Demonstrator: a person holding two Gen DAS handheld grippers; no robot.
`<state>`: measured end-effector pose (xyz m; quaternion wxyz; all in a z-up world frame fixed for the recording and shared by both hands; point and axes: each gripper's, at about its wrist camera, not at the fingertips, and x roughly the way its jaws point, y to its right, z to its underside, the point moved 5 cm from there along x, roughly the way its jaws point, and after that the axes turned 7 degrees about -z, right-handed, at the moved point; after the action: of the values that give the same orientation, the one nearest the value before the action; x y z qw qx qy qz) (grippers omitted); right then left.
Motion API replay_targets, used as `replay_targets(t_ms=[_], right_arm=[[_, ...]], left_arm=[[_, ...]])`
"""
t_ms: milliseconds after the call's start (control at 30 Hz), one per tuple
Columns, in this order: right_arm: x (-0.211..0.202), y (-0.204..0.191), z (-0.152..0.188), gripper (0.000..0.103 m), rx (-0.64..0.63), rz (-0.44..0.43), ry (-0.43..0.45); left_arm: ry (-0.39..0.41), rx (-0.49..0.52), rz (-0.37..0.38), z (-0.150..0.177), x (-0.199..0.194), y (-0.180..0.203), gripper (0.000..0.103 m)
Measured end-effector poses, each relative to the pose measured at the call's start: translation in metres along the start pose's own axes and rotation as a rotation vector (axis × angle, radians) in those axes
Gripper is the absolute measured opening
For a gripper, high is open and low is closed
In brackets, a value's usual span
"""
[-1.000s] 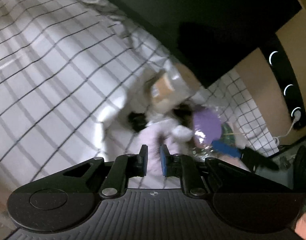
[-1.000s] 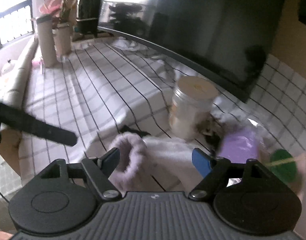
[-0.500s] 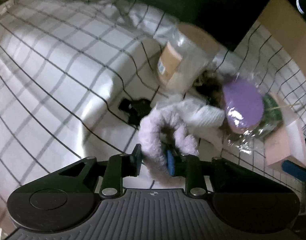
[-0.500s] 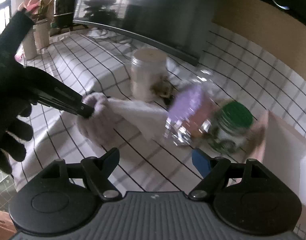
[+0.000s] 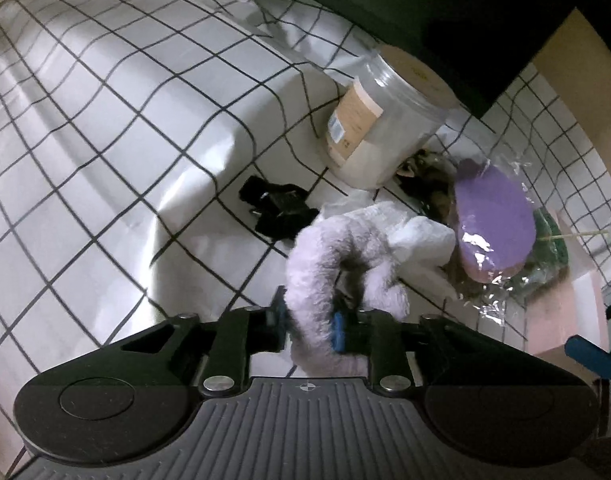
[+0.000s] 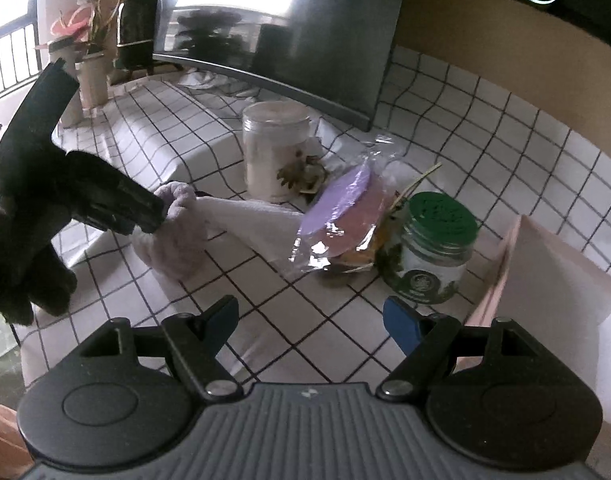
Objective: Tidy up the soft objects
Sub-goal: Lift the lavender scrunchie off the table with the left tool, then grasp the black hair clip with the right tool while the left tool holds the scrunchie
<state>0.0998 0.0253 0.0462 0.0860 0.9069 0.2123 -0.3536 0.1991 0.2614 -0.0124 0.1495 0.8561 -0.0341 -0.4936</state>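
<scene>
The left tool (image 5: 309, 322) pinches the fuzzy cuff of the one plush slipper (image 5: 345, 256), which trails toward the middle of the checked surface (image 5: 105, 120); the right tool (image 6: 311, 322) hangs spread and empty near the front edge. The likely risk: the slipper's far end touches the one purple wrapped packet (image 6: 337, 216), so pulling may drag it into the one green-lidded jar (image 6: 433, 248) or nudge the one white jar (image 6: 271, 152). The fuzzy pile could also slip from the pads. One black clip (image 5: 277, 208) and one pink box (image 6: 545, 280) sit by.
</scene>
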Motion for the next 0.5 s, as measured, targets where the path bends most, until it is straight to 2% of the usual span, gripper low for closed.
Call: replay_targets(t_ms=[100, 233, 300, 367, 500], right_arm=[[0.001, -0.004, 0.001, 0.08, -0.002, -0.008, -0.004], [0.001, -0.011, 0.002, 0.08, -0.009, 0.013, -0.008], [0.003, -0.015, -0.001, 0.071, -0.011, 0.022, -0.013], [0.008, -0.026, -0.007, 0.065, -0.045, 0.008, -0.02], [0.026, -0.057, -0.033, 0.065, -0.129, -0.033, -0.005]], left_arm=[[0.017, -0.038, 0.017, 0.001, -0.001, -0.003, 0.02], [0.05, -0.014, 0.034, 0.001, -0.012, -0.008, 0.019], [0.092, 0.007, 0.043, -0.003, -0.027, -0.016, 0.019], [0.12, 0.006, 0.045, -0.008, -0.039, -0.027, 0.018], [0.188, 0.02, 0.01, -0.022, -0.071, -0.056, 0.018]])
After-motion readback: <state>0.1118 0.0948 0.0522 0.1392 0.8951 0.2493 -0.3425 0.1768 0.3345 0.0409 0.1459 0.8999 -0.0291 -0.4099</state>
